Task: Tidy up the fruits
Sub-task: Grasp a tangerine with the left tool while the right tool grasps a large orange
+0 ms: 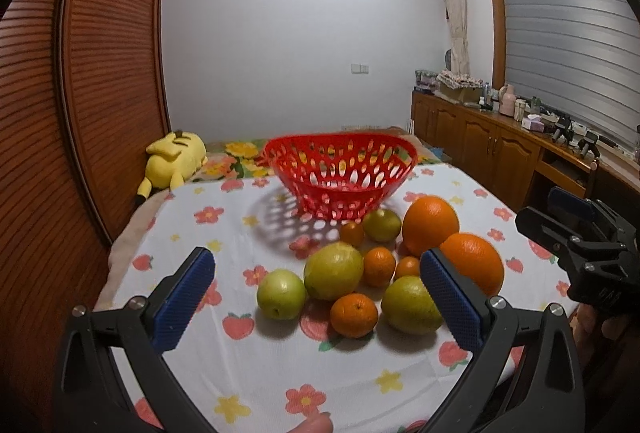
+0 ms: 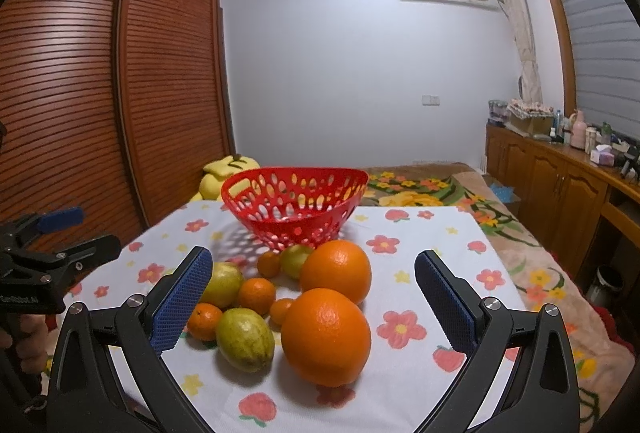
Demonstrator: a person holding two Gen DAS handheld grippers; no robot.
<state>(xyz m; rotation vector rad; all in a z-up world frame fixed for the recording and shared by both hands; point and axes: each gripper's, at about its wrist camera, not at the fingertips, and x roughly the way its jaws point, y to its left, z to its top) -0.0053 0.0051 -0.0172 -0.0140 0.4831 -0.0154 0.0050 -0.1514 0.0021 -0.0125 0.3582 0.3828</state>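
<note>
An empty red perforated basket (image 1: pixel 340 175) (image 2: pixel 294 203) stands at the far side of a flowered tablecloth. In front of it lies a cluster of fruit: two large oranges (image 1: pixel 430 225) (image 2: pixel 326 337), several small mandarins (image 1: pixel 354 315) (image 2: pixel 204 321) and several yellow-green fruits (image 1: pixel 333 271) (image 2: pixel 245 339). My left gripper (image 1: pixel 316 297) is open and empty, held above the near fruits. My right gripper (image 2: pixel 314 301) is open and empty, with the near large orange between its fingers in view. It also shows at the right edge of the left wrist view (image 1: pixel 576 233).
A yellow plush toy (image 1: pixel 174 159) lies behind the table at the left on a flowered bed. A slatted wooden wardrobe (image 1: pixel 80 93) stands close on the left. A wooden cabinet (image 1: pixel 500 145) with clutter runs along the right wall.
</note>
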